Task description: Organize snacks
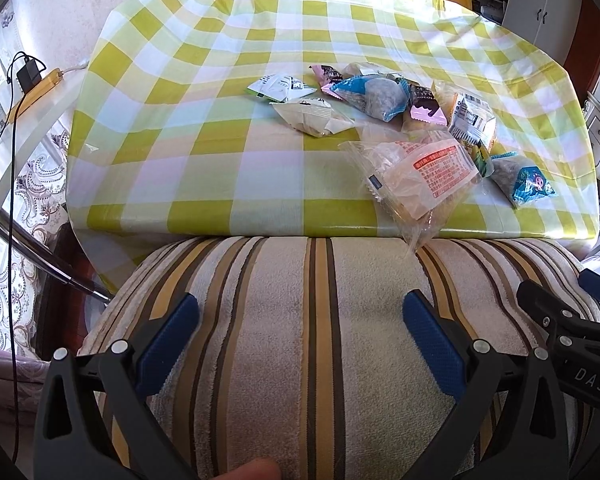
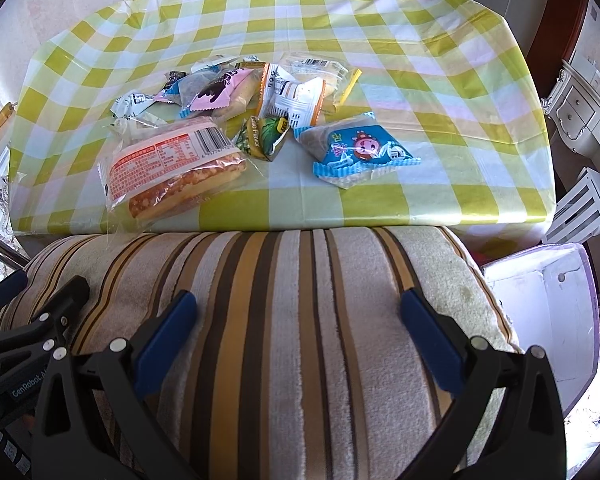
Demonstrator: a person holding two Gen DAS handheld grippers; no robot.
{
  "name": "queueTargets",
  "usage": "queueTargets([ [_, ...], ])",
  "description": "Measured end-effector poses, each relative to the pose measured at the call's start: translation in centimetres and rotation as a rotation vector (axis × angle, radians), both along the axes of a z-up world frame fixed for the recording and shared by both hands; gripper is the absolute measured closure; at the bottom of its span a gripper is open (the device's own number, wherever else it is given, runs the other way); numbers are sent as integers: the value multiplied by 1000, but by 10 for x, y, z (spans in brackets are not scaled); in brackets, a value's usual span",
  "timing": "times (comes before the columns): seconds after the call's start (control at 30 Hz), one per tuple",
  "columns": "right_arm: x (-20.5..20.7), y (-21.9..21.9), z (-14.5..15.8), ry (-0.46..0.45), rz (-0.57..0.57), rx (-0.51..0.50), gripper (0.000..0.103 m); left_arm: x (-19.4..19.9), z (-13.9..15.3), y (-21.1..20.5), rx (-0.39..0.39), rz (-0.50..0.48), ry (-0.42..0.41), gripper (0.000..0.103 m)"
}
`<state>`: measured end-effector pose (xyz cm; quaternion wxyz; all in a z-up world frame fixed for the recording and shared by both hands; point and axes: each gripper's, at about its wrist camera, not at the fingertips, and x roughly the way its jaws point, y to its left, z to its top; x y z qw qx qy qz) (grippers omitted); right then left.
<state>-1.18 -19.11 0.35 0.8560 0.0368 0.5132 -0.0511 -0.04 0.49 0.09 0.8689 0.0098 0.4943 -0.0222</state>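
Left hand-held gripper [image 1: 300, 344] sits with its blue pads spread wide, nothing between them, low over a striped cushion [image 1: 300, 320]. Right hand-held gripper [image 2: 300, 340] is the same: pads wide apart, empty, over the same striped cushion [image 2: 300, 320]. Each shows at the edge of the other's view, so they are side by side, the right one [image 1: 572, 320] just off the left one's right finger.

Straight ahead of both, past the cushion's far edge, is the worktop [image 1: 220, 120] under a yellow-green checked cloth. The snacks lie in a loose pile ahead and to the right of the left hand-held gripper, ahead and slightly left of the right one. Nearest is a clear bread packet [image 2: 172, 164] with an orange-red label and barcode, its corner hanging over the worktop's near edge towards the cushion. Just right of it, from the right hand-held gripper, lies a small green packet [image 2: 266, 138], then a blue-trimmed packet with a cartoon face [image 2: 360, 152]. Behind those sit a pink chocolate packet [image 2: 216, 88], a white-and-orange packet [image 2: 292, 100], a second blue packet [image 1: 372, 94] and a pale cream packet [image 1: 312, 118], overlapping one another.

Off to the right of the right hand-held gripper, below the worktop, is a white open box [image 2: 548, 312]. Far left of the left hand-held gripper, a black plug and cable [image 1: 28, 74].
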Motion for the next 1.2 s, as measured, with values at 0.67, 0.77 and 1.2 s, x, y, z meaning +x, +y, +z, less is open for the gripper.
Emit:
queueTargets([
  [0.67, -6, -4, 1, -12, -1, 5, 1, -5, 3, -1, 11, 1, -14, 4],
  [0.77, -4, -3, 2, -20, -3, 5, 1, -6, 2, -2, 12, 1, -14, 4],
  [1.2, -8, -4, -1, -48, -7, 0, 1, -6, 4, -5, 39, 0, -22, 4],
])
